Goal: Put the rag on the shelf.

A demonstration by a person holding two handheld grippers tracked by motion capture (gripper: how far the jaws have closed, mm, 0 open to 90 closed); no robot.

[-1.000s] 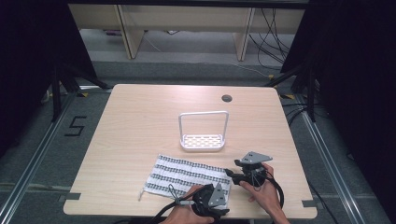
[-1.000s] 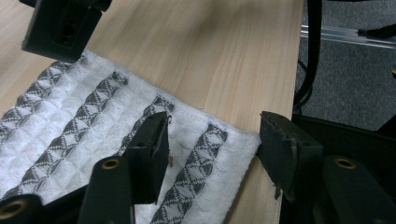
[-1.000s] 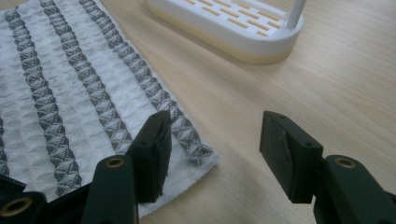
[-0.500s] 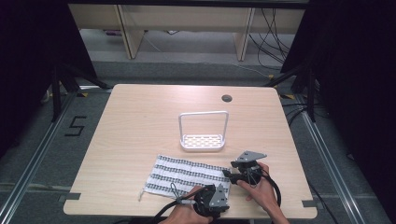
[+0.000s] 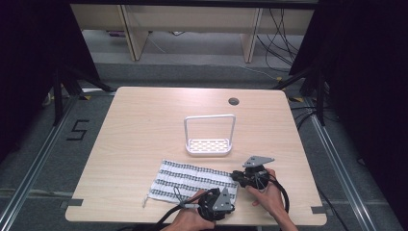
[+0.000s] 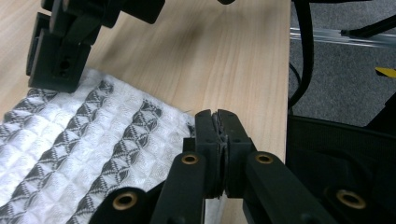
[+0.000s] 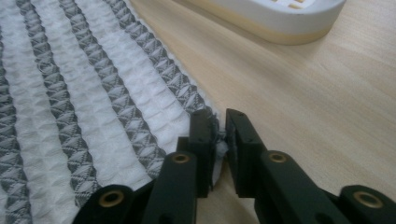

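- The left gripper (image 6: 220, 140) has its two black jaws pressed together on the near right corner of the striped cloth (image 6: 84, 140); a thin fold of fabric sits pinched between them, right at the near edge of the table (image 6: 224, 56).
- In the high view this left gripper (image 5: 230, 191) lies low at the table's near edge, with a hand (image 5: 190, 219) wrapped behind it and its cable trailing off to the near left.
- The right gripper (image 7: 220, 135) has its jaws drawn narrow around the far right corner of the striped cloth (image 7: 84, 93), with a bit of white hem showing in the slim gap between them.
- In the high view the right gripper (image 5: 236, 175) sits just right of the striped cloth (image 5: 192, 180), held by the other hand (image 5: 267, 192).
- The cloth lies flat on the near half of the table (image 5: 144, 125), white with grey bands running left to right, its right end held at both corners.
- A white rack (image 5: 210, 136) with a tall wire handle and a perforated base stands just beyond the cloth, apart from it, near the table's middle.
- A round cable hole (image 5: 234, 101) sits near the far edge.
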